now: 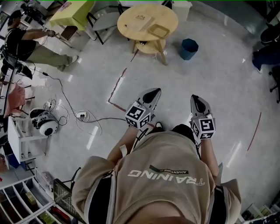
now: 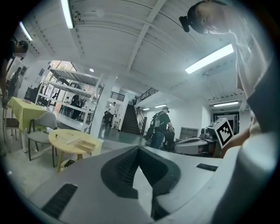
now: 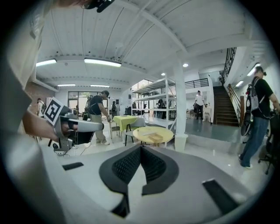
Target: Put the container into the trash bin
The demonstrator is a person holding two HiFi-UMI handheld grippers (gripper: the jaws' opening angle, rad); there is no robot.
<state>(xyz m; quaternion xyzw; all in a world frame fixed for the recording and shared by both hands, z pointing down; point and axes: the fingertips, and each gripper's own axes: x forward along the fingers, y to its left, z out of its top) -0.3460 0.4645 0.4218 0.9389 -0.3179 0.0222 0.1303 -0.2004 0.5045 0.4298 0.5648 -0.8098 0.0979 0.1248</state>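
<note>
Where the container [image 1: 158,30] lies: on the round bench [image 1: 168,15], toward the 4 o'clock edge of its top in the head view, upright and open-topped, well apart from both hand-held grippers.
Left hand-held gripper [image 1: 152,91]: clenched, its jaws meeting tip to tip with nothing between them; it points toward 12 o'clock, at the bench, with its marker cube [image 1: 138,115] at its 7 o'clock end.
Right hand-held gripper [image 1: 197,98]: clenched in the same way and empty; it sits at 3 o'clock of the left one, apart from it, and also points toward 12 o'clock.
Trash bin [image 1: 189,48]: dark blue, upright on the floor [image 1: 175,78], just beside the bench at its 4 o'clock; it is at 12 o'clock of the right hand-held gripper, well apart from it.
Flat board [image 1: 141,19]: lies on the bench at 10 o'clock of the container.
Red tape [image 1: 116,89]: a line on the pale, glossy floor, at 10 o'clock of the left hand-held gripper.
Yellow table [image 1: 74,13]: at 9 o'clock of the bench, with chairs around it.
Person [image 1: 26,41]: at the 10 o'clock corner of the head view, beside the yellow table.
Power strip [image 1: 82,115]: on the floor at 9 o'clock of the left hand-held gripper, with cables running from it.
Beige shirt [image 1: 162,175]: the wearer's own, filling the 6 o'clock part of the head view.
</note>
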